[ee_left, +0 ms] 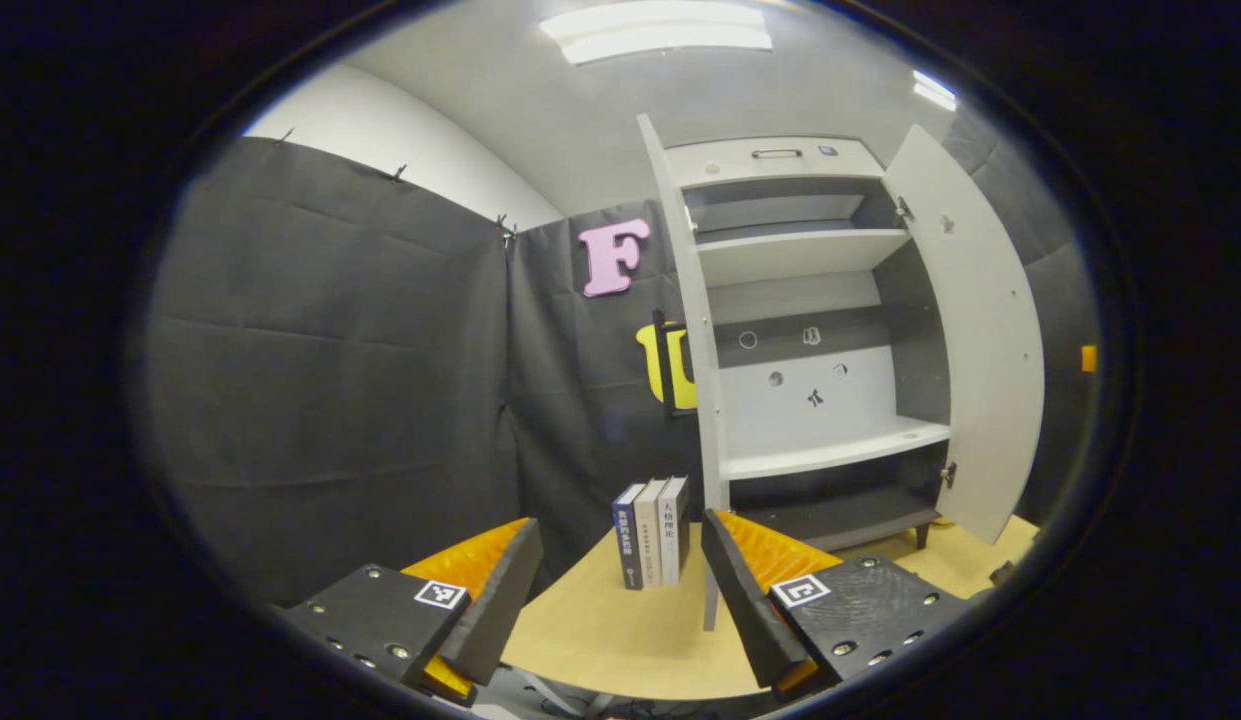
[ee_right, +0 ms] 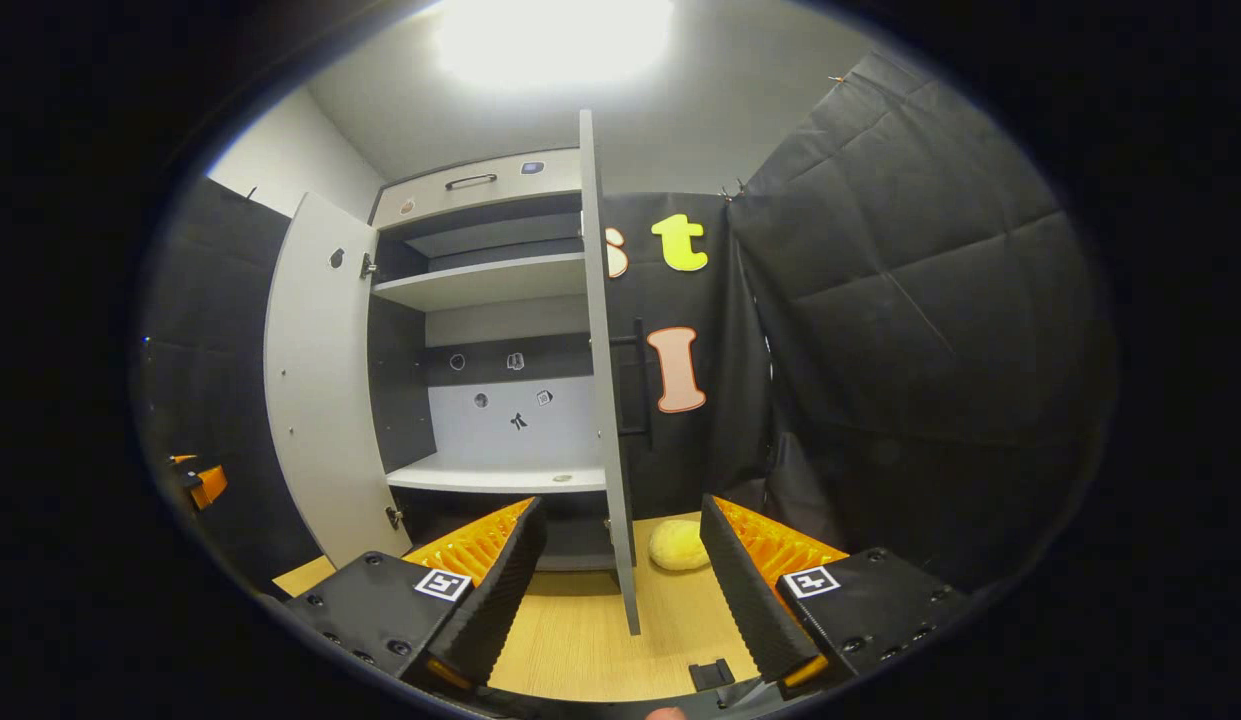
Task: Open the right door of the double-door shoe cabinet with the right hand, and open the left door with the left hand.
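between the spread fingers of the left tongs (ee_left: 620, 600) nothing is held: the gap is wide, and through it show the pale wooden tabletop (ee_left: 600, 640) and a short row of upright books (ee_left: 652, 532) standing well ahead. just to the right of those books, the edge of the cabinet's left door (ee_left: 692, 330) rises as a thin grey-white slab seen almost end on, its lower end coming down close by the inner side of the right-hand finger without clearly touching it. the right tongs (ee_right: 620, 590) are likewise wide apart and empty; the right door (ee_right: 605, 370) shows edge on between their fingers, its bottom edge hanging over the tabletop in the gap, apart from both

judging from how things lie, both doors of the tall grey-white double-door shoe cabinet (ee_left: 810, 300) already stand swung out, shelves bare to view, so the step in hand looks like finishing and letting go. to do it well, draw each tongs straight back along the door's plane, fingers kept spread, so no finger catches the panel edge and pushes it shut. on the right side, mind the soft yellow rounded lump (ee_right: 678, 545) on the tabletop just beyond the door's foot
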